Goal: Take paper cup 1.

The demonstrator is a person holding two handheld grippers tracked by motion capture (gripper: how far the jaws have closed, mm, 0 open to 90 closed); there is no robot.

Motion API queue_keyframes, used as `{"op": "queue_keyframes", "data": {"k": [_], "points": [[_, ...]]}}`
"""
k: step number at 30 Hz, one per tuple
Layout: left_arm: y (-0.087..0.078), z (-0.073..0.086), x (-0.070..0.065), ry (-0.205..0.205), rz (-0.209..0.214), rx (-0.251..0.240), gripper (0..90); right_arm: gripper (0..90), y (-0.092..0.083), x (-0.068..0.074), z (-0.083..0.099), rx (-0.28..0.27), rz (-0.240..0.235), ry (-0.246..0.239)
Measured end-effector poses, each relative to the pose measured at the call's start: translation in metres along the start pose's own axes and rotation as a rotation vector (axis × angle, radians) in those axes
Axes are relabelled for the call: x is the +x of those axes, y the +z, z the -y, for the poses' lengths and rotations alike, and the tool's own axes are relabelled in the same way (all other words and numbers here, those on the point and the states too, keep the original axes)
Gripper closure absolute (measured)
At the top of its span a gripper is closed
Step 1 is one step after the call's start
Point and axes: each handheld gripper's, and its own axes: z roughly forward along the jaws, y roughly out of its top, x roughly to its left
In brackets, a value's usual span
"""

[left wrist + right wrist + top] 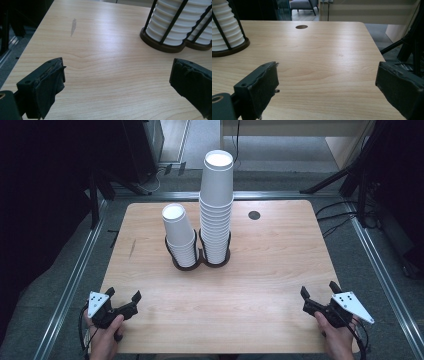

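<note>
The left gripper [123, 296] sat at the near left corner of the bench [280, 270], held in the person's left hand [106, 340], its jaws spread wide with nothing between them. Ahead of it and off to its right, well apart, stood the shorter stack of white paper cups [179, 234] in a dark wire holder [186, 262]; in the left gripper view that holder's base [162, 46] showed beyond the right jaw. Touching it on the far side was the taller stack of cups [216, 205] in its own ring of the holder. A small dark hole [254, 215] lay in the bench beyond, ahead of the right gripper [318, 290]. That gripper rested at the near right corner, released as well, bare wood between its jaws, the stacks well off to its left
</note>
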Motion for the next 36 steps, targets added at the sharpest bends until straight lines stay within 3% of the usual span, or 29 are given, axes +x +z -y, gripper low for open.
{"op": "queue_keyframes", "data": {"k": [7,8,9,13,15,19,25,30,36], "points": [[0.001,-0.004,-0.008,-0.001,-0.003,-0.024,0.2,2.9,0.000,0.003,-0.009,-0.021,0.002,0.018],[0.000,-0.007,-0.014,0.030,0.005,-0.063,0.2,2.9,0.000,0.004,-0.011,-0.028,-0.004,0.011],[0.000,-0.009,-0.016,0.026,0.017,-0.075,0.2,2.9,0.000,0.005,-0.014,-0.035,-0.009,0.004],[0.003,-0.014,-0.025,0.016,0.014,-0.063,0.2,2.9,0.000,0.011,-0.022,-0.053,-0.009,-0.016],[0.004,-0.015,-0.029,0.005,0.033,-0.056,0.2,2.9,0.001,0.014,-0.026,-0.057,-0.015,-0.020],[0.007,-0.019,-0.037,0.023,0.046,-0.049,0.2,2.9,0.001,0.021,-0.033,-0.071,-0.033,-0.032],[0.013,-0.034,-0.051,0.036,0.110,-0.006,0.2,1.9,0.002,0.030,-0.044,-0.075,-0.071,-0.047],[0.021,-0.048,-0.069,0.032,0.210,-0.003,0.1,1.8,0.007,0.042,-0.061,-0.098,-0.106,-0.032],[0.029,-0.061,-0.090,0.059,0.245,-0.019,0.1,1.8,0.013,0.051,-0.081,-0.117,-0.125,-0.035]]}}
